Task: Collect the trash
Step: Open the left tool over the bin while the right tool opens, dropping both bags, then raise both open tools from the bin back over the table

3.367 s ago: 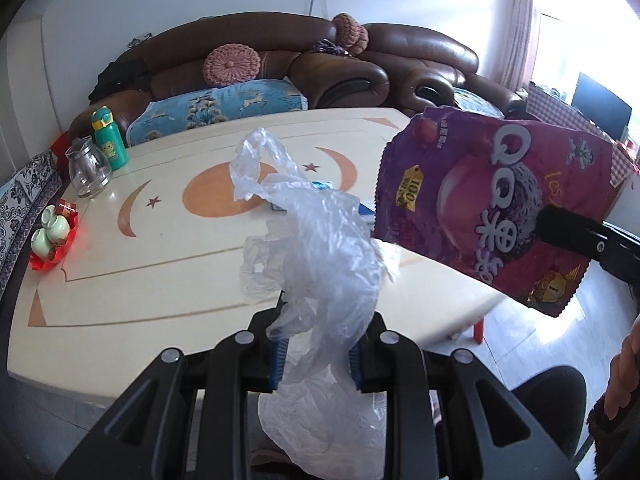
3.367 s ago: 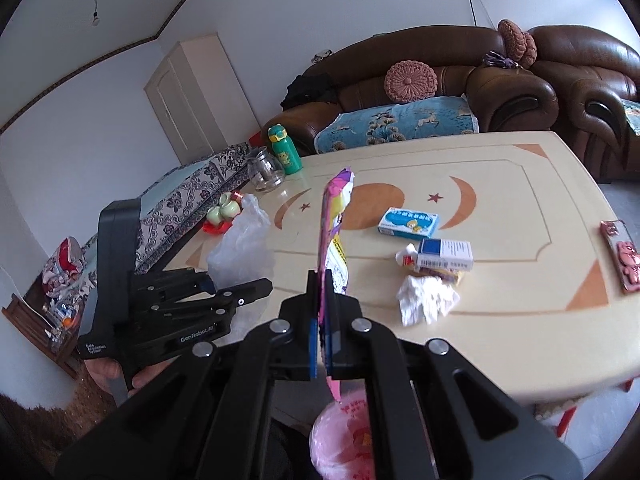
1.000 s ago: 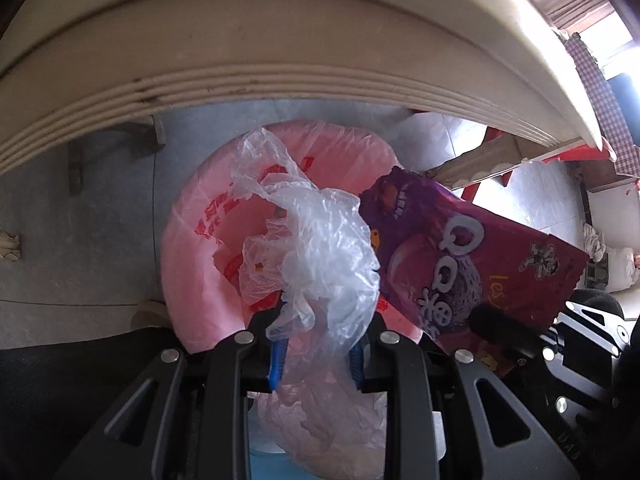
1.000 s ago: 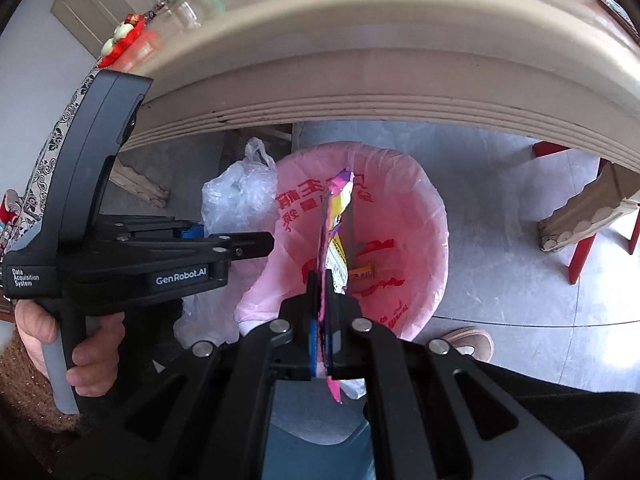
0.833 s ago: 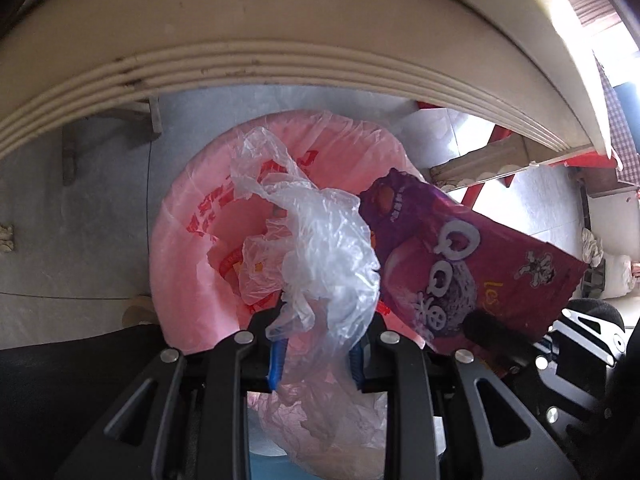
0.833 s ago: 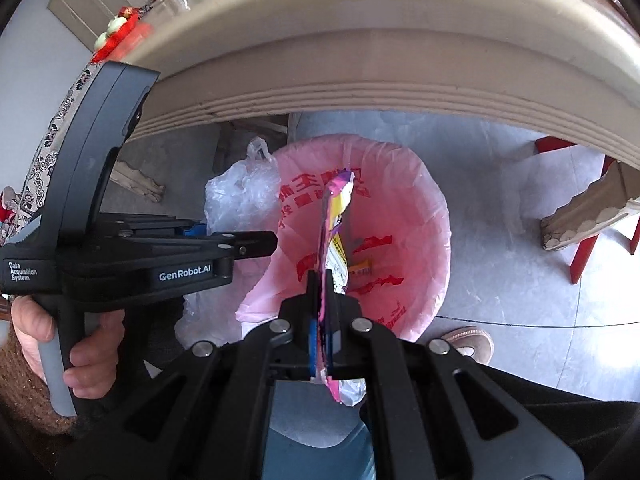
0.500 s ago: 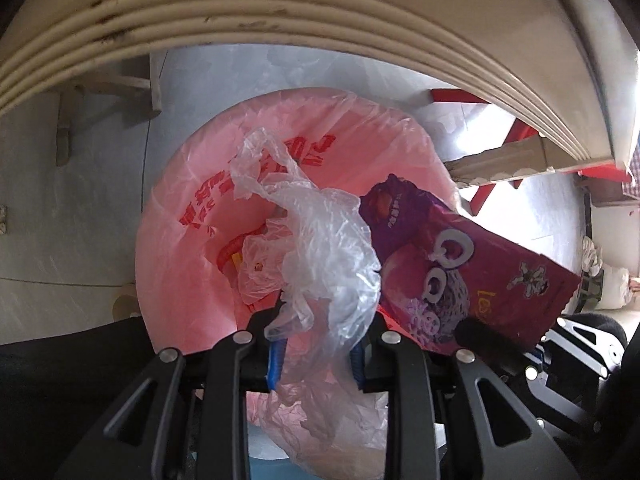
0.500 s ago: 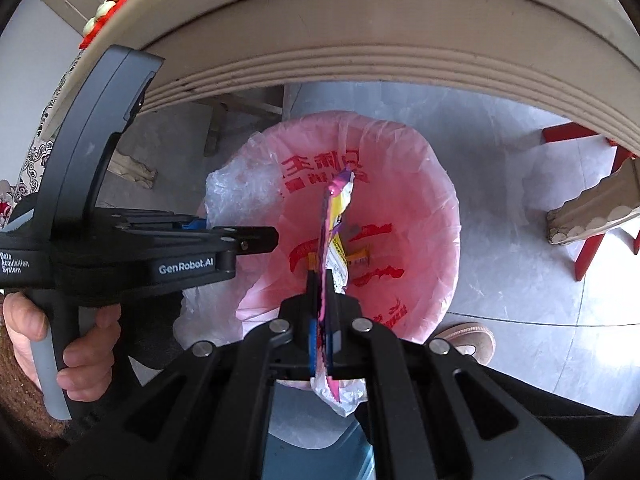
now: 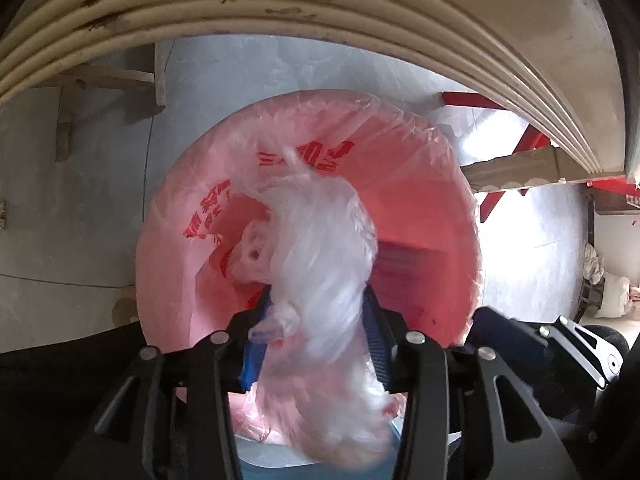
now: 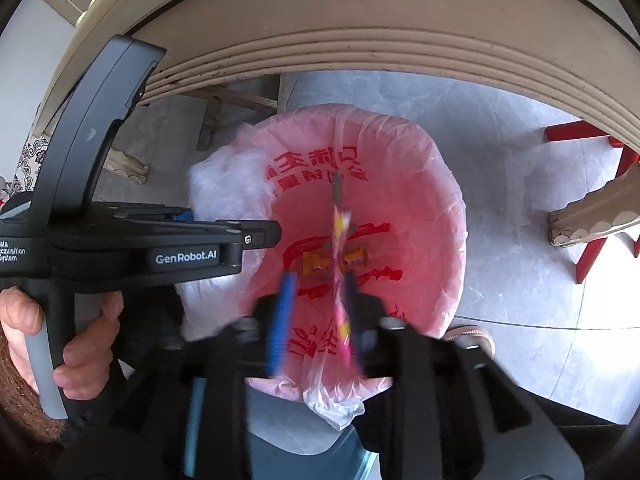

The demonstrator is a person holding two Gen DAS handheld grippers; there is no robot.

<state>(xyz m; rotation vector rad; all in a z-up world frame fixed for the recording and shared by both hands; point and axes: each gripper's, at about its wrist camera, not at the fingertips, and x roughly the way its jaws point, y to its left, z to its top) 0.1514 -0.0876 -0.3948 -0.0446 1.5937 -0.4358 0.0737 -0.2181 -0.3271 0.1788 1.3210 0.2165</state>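
Observation:
A bin lined with a pink bag [image 9: 420,168] [image 10: 424,184] stands on the floor under the table edge. My left gripper [image 9: 316,336] hangs over it with its jaws opening. A crumpled clear plastic bag [image 9: 320,248] is blurred between the parted blue pads and no longer pinched. My right gripper [image 10: 316,316] is over the bin too, jaws opening. The snack wrapper [image 10: 340,260] shows edge-on and blurred, loose beside the right pad. From the right wrist view the left gripper [image 10: 260,236] reaches in from the left. A small yellow scrap [image 10: 312,264] lies in the bin.
The cream table edge [image 9: 320,12] [image 10: 360,40] arches close overhead. A red stool leg [image 10: 592,248] and a wooden table foot [image 10: 592,216] stand right of the bin. A hand [image 10: 80,336] holds the left gripper's handle. A shoe [image 10: 472,336] rests by the bin.
Both grippers sank closer to the bin. Both sets of jaws have parted, releasing the clear bag and the snack wrapper. The purple wrapper is gone from the left wrist view.

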